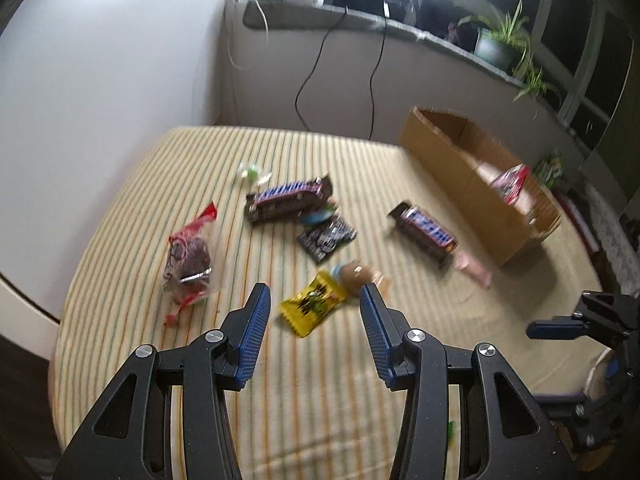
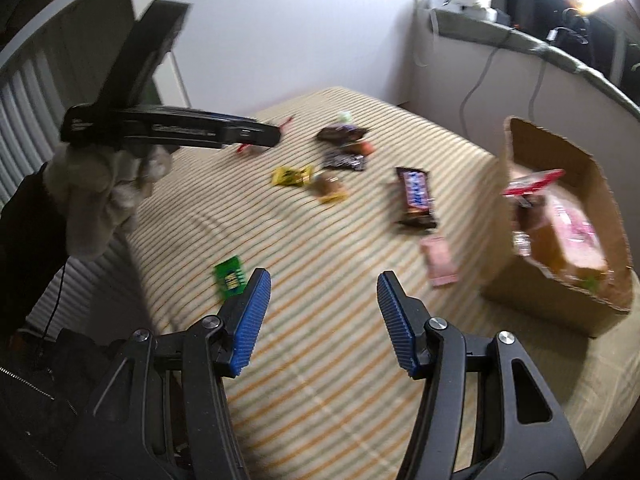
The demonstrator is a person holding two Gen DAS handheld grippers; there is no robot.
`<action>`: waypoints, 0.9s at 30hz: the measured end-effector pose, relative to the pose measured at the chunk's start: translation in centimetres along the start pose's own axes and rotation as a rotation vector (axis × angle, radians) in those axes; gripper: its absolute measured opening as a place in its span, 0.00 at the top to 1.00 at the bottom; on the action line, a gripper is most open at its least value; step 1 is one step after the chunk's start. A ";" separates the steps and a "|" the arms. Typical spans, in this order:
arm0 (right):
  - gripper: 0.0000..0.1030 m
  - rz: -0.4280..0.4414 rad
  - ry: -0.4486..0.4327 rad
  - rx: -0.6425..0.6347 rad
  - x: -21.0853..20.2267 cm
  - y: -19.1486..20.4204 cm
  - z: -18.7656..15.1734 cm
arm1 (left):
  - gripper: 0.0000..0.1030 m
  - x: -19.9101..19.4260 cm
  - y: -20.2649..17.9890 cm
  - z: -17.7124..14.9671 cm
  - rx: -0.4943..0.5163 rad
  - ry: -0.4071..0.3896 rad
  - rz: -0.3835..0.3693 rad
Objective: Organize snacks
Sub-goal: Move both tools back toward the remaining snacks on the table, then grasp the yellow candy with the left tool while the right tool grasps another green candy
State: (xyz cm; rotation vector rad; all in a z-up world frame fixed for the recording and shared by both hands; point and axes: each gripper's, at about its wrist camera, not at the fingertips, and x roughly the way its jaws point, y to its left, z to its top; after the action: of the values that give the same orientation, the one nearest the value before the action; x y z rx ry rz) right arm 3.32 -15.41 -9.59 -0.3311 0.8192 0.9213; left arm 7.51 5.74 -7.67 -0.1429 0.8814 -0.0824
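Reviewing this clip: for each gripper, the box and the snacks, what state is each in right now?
left gripper: open, holding nothing, above the bed
right gripper: open, holding nothing
cardboard box: open-topped, partly filled with packets
yellow packet: loose on the bed, below the left fingers
pink packet: on the bed, beside the box
green packet: on the bed, apart from the rest

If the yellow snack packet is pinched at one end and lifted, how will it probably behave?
The yellow snack packet looks like thin crinkled film, so it will probably flop and sag. It seems small and flat, likely light. Its glossy wrapper may slip; the ribbed pads of the left gripper, jaws open, should help.
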 end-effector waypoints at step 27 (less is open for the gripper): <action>0.51 0.089 0.142 -0.131 7.1 5.3 0.3 | 0.69 3.9 -0.8 -0.8 0.226 0.114 0.033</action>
State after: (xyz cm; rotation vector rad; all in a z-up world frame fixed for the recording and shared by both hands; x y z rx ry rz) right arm 1.55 -8.12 -14.25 -0.4814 0.9115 1.0455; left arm 9.37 4.37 -11.02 0.0885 0.9809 -0.1597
